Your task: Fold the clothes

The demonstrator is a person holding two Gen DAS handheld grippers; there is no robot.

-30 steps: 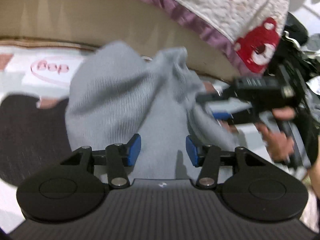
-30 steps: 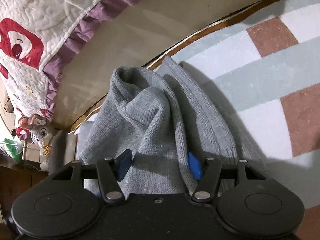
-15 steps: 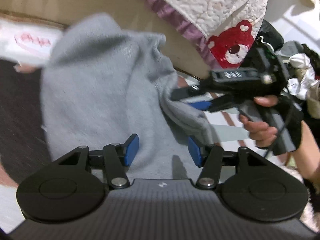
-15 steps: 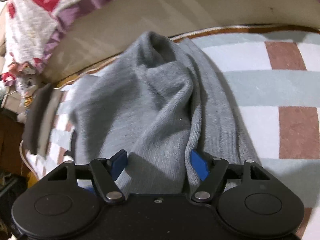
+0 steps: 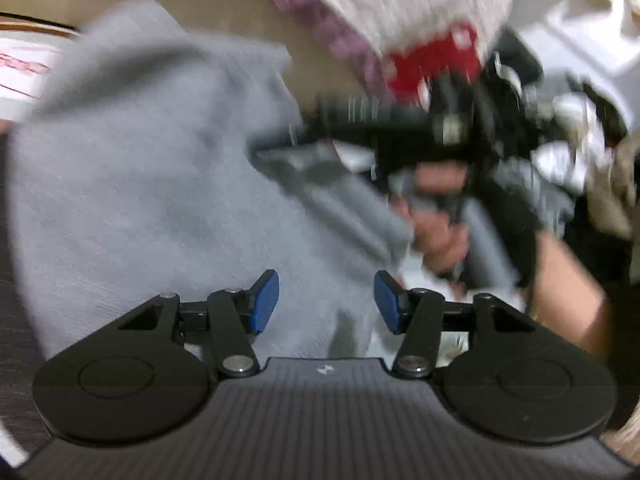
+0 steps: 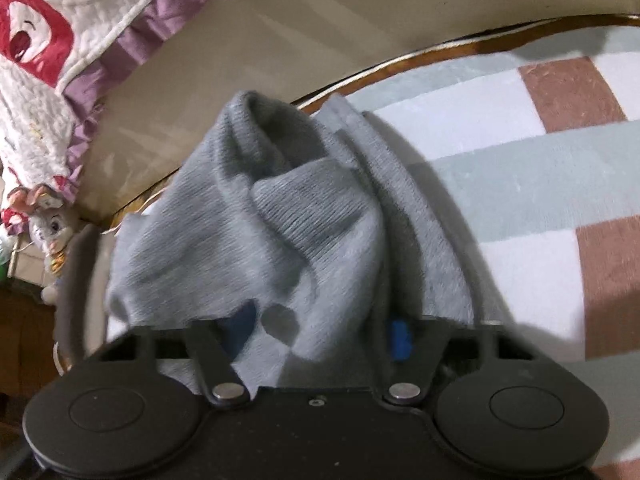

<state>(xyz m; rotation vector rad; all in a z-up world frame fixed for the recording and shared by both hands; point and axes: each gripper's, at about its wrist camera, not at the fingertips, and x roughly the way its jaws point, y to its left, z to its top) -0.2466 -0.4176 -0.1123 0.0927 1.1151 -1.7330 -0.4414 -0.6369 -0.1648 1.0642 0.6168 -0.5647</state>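
A grey ribbed-knit sweater is bunched into soft, deep folds and hangs in front of both cameras, above a plush checked rug of pale green, white and rust-brown squares. In the right wrist view the knit rises from 6 o'clock toward 12 o'clock, with a rolled cuff or collar opening at the top; its lower edge drapes over the right tool, whose blue pads stand well apart with cloth lying between and over them, so whether they pinch it cannot be told. In the left wrist view the sweater fills the 9 to 12 o'clock area, heavily blurred; the left tool has its blue pads spread wide, with grey cloth between them but apparently not clamped. At 2 to 3 o'clock in that view the right tool meets the sweater's edge, held by the person's hand in a dark fingerless glove. A white quilt with purple trim and a red cartoon patch hangs at 10 o'clock in the right view, with a small plush toy at 9 o'clock. Compared with half a second ago, the left view is far more blurred, and in the right view the fabric has dropped over the pads.
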